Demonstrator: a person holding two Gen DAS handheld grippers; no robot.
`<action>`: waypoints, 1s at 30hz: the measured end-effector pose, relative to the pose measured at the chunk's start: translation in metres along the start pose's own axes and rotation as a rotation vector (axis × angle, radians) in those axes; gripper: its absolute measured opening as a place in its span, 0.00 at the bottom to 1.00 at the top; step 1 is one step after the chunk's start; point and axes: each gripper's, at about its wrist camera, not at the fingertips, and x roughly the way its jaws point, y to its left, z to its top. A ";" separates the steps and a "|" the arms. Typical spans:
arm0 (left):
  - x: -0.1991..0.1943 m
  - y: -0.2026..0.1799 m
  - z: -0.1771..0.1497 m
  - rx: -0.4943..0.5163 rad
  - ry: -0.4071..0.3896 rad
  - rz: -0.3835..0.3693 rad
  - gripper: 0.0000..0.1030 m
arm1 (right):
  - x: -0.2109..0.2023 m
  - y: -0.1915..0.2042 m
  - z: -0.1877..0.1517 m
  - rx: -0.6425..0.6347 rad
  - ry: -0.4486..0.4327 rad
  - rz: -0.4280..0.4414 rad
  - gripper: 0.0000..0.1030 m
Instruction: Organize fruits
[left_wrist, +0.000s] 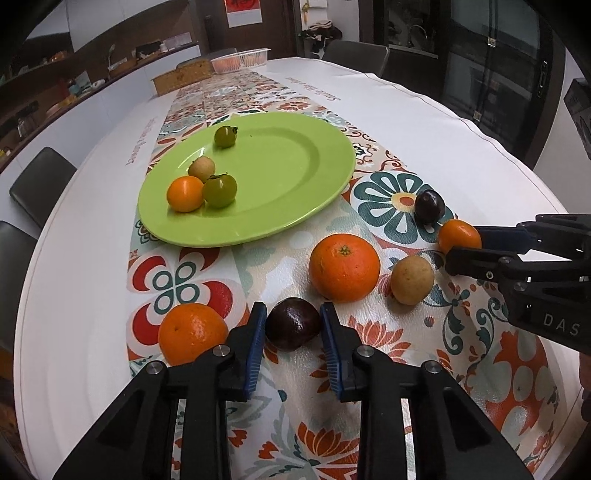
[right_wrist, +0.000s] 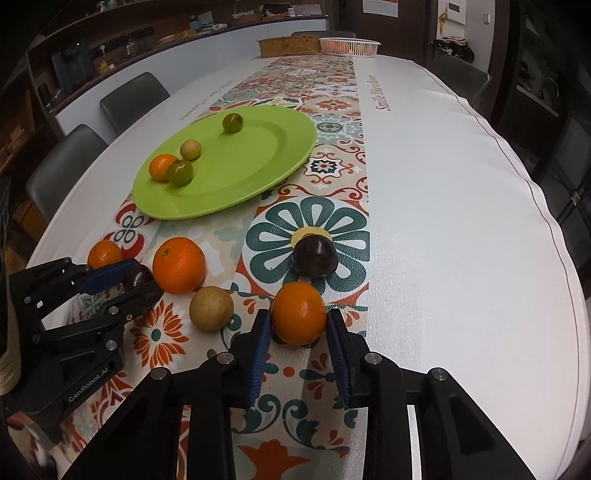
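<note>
Plum (left_wrist: 293, 324) pinched by left gripper (left_wrist: 293, 325); right view shows right gripper (right_wrist: 299, 325) pinching tangerine (right_wrist: 299, 313)

Left wrist view: the right tool (left_wrist: 461, 245) enters at 3 o'clock, its body cut off by the frame edge; the small orange (left_wrist: 458, 236) between its fingers is partly covered. Red print on the cloth beside the green plate (left_wrist: 295, 206) is too small to read.

Right wrist view: the left tool (right_wrist: 142, 278) hides most of the dark plum (right_wrist: 136, 276). Contents of the white basket (right_wrist: 349, 46) at 12 o'clock are indistinct.
</note>
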 end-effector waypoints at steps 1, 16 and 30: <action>-0.002 0.000 0.000 -0.003 -0.004 -0.002 0.29 | -0.001 0.000 0.000 -0.001 -0.001 -0.001 0.31; -0.042 0.000 0.004 -0.044 -0.087 -0.048 0.29 | -0.041 0.013 -0.001 -0.023 -0.076 0.054 0.29; -0.055 -0.004 -0.003 -0.064 -0.107 -0.056 0.29 | -0.046 0.012 -0.006 -0.029 -0.073 0.081 0.34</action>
